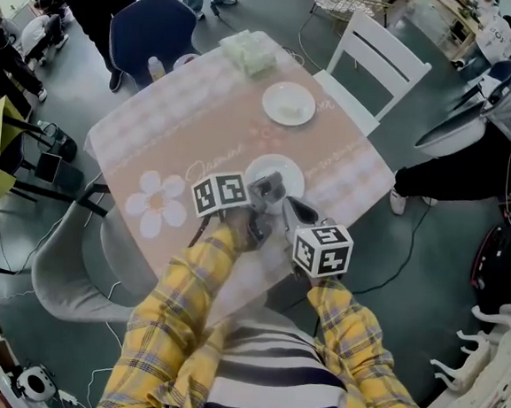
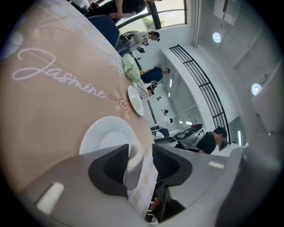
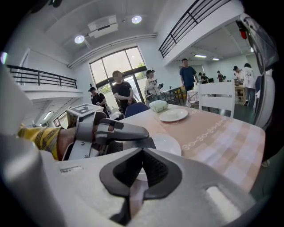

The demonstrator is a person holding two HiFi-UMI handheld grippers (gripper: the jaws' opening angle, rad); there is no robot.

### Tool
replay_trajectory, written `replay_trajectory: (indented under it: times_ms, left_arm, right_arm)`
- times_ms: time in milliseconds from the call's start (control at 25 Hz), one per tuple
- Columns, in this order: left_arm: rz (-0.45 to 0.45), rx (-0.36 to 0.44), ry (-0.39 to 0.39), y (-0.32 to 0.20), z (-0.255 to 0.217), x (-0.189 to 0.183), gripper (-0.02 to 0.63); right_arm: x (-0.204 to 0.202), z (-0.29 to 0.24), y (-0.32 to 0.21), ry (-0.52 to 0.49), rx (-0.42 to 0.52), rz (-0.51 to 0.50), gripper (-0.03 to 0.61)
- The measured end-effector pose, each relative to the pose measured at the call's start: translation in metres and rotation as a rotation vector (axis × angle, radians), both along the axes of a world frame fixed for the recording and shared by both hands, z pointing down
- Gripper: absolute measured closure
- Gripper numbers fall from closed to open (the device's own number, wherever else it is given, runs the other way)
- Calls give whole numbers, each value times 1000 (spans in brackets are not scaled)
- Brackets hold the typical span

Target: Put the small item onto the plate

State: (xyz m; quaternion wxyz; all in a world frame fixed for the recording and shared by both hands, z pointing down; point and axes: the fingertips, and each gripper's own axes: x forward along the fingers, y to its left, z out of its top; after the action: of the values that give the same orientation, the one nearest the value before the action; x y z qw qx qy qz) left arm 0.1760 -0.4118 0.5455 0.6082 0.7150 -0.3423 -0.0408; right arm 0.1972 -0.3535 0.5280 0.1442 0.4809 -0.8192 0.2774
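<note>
A small white item [image 2: 133,160] stands between the jaws of my left gripper [image 2: 140,153], against the left pad. A strip of tablecloth shows between it and the right pad, so the jaws are open. They hang just over the near rim of a white plate [image 2: 100,135]. In the head view the left gripper [image 1: 268,187] reaches over that plate [image 1: 287,167] at the table's near edge. My right gripper [image 1: 291,209] sits close beside it on the right. Its pads meet at the tip, with nothing between them [image 3: 142,164]. The left gripper's fingers [image 3: 128,132] show over the plate [image 3: 171,145].
A second white plate [image 1: 288,103] lies farther back on the pink tablecloth [image 1: 181,139]. A pale green bundle [image 1: 248,51] rests at the far edge. A white chair [image 1: 379,58] and a blue chair [image 1: 150,34] stand behind the table. Several people stand around.
</note>
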Motion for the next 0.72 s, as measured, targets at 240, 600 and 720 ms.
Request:
replay_trajectory:
  times_ms: [240,600,720]
  left_arm:
    - [-1,24,-93,-1,1,-11,390]
    - [179,222,-399,7,1,-9,300]
    - [259,351,-580,7,0,-11,301]
  right_arm:
    - [-1,3,-2,-9,-8,4,581]
    - [-4,5,0,-10,-13,-1,581]
    - [-4,7,2,-8,-20,-1,581]
